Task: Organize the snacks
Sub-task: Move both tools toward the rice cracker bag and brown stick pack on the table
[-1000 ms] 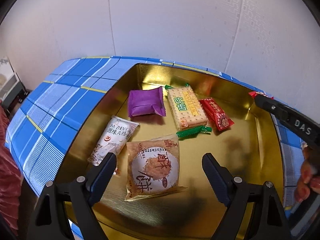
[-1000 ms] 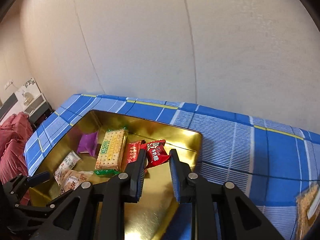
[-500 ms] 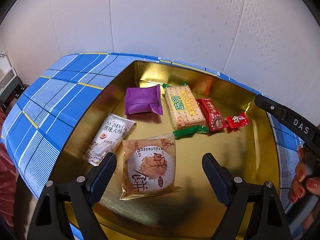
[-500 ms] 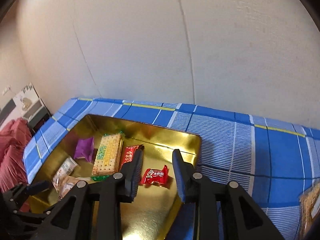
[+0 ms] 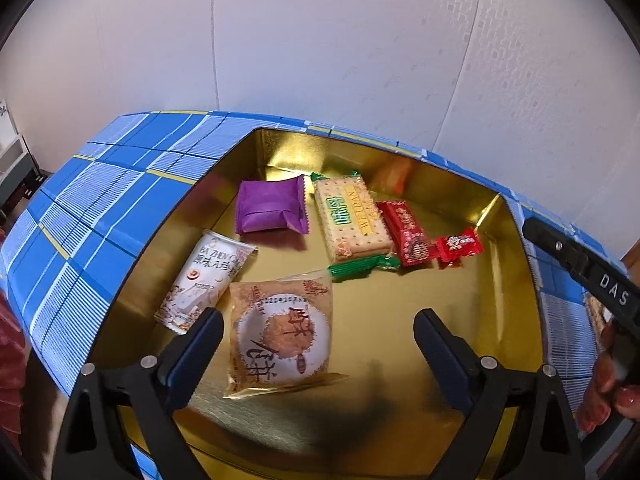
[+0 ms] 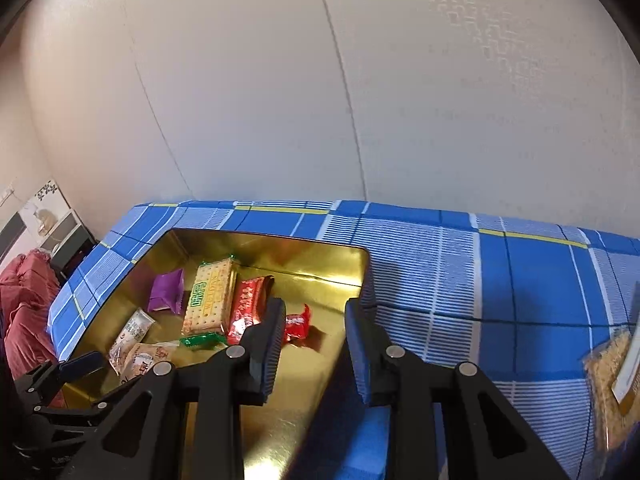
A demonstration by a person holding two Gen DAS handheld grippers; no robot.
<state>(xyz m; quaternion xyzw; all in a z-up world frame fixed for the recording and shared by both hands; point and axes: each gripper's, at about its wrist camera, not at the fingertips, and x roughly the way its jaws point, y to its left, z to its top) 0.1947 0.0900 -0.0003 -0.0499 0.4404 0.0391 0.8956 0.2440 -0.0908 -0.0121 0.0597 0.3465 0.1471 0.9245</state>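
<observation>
A gold tin tray [image 5: 508,304] on a blue plaid cloth holds several snacks: a purple pack [image 5: 270,210], a green-edged cracker pack [image 5: 350,220], a long red pack [image 5: 408,234], a small red candy [image 5: 458,246], a white stick pack [image 5: 208,276] and a round pastry pack [image 5: 282,332]. My left gripper [image 5: 316,338] is open and empty over the pastry pack. My right gripper [image 6: 316,322] is open and empty above the tray's right rim, just right of the small red candy [image 6: 298,322]. The tray also shows in the right wrist view [image 6: 280,396].
Another brown snack pack [image 6: 612,376] lies on the plaid cloth [image 6: 500,288] at the far right. A white wall stands close behind the table. Red bedding [image 6: 24,300] and a shelf are off the table's left end.
My right gripper let go of the small red candy, which now lies in the tray beside the long red pack. The gripper opened wider and pulled back to the right. My left gripper stayed open.
</observation>
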